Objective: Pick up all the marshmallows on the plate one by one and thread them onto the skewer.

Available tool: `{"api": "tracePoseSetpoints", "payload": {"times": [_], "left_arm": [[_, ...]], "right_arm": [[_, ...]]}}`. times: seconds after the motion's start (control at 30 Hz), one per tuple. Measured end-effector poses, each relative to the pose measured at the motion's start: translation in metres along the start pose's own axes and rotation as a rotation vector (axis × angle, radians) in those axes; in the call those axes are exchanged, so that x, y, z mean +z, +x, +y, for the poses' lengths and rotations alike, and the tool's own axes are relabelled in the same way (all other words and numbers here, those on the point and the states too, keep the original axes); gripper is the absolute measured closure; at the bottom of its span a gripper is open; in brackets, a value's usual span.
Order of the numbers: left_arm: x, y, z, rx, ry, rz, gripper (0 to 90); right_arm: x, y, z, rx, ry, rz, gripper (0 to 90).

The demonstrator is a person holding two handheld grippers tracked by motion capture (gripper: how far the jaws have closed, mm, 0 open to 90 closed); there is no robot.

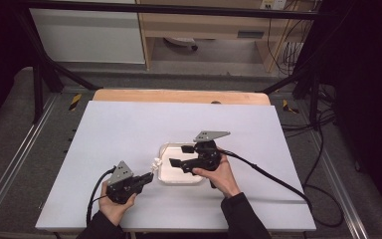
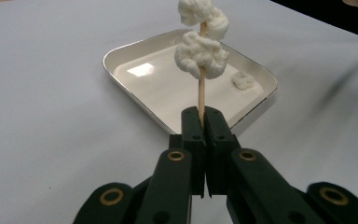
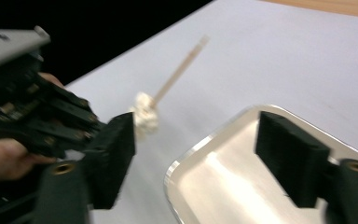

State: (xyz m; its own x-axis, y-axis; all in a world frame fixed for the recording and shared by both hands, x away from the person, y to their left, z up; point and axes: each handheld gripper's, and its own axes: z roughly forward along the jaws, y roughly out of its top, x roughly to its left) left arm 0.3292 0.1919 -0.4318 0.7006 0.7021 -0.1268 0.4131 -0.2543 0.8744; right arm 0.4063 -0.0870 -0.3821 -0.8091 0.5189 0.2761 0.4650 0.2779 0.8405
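My left gripper (image 2: 200,119) is shut on the lower end of a thin wooden skewer (image 2: 200,91). The skewer stands upright with white fluffy pieces (image 2: 200,53) threaded on it. In the high view this gripper (image 1: 149,177) sits just left of a white tray (image 1: 165,178), the fluffy pieces (image 1: 155,163) beside the tray's left rim. One small white piece (image 2: 242,80) lies in the tray (image 2: 121,51). My right gripper (image 1: 178,155) hangs open above the tray with nothing between its jaws. In the right gripper view, it (image 3: 200,154) faces the skewer (image 3: 179,70) and the left gripper (image 3: 37,112).
The tray lies near the middle front of a white table sheet (image 1: 129,124) with a wooden edge (image 1: 179,95) at the back. Black cables (image 1: 268,174) trail from both grippers. Metal frame rails (image 1: 10,164) run along both sides.
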Motion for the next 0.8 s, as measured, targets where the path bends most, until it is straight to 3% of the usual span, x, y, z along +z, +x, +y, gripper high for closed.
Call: {"api": "tracePoseSetpoints", "payload": {"times": [0.13, 0.3, 0.63, 0.8], "left_arm": [[0.0, 0.001, -0.001, -0.006, 0.006, -0.005, 88.3], [0.0, 0.003, -0.001, -0.011, 0.01, -0.007, 88.3], [0.0, 0.004, -0.001, -0.016, 0.019, -0.013, 88.3], [0.0, 0.004, -0.001, -0.016, 0.02, -0.014, 88.3]], "right_arm": [[-0.01, -0.009, -0.01, -0.021, 0.01, -0.056, 12.0], [-0.017, -0.019, -0.019, -0.037, 0.063, -0.109, 5.3], [-0.018, -0.025, -0.033, -0.055, 0.15, -0.163, 6.0], [-0.012, -0.025, -0.041, -0.085, 0.208, -0.157, 14.7]]}}
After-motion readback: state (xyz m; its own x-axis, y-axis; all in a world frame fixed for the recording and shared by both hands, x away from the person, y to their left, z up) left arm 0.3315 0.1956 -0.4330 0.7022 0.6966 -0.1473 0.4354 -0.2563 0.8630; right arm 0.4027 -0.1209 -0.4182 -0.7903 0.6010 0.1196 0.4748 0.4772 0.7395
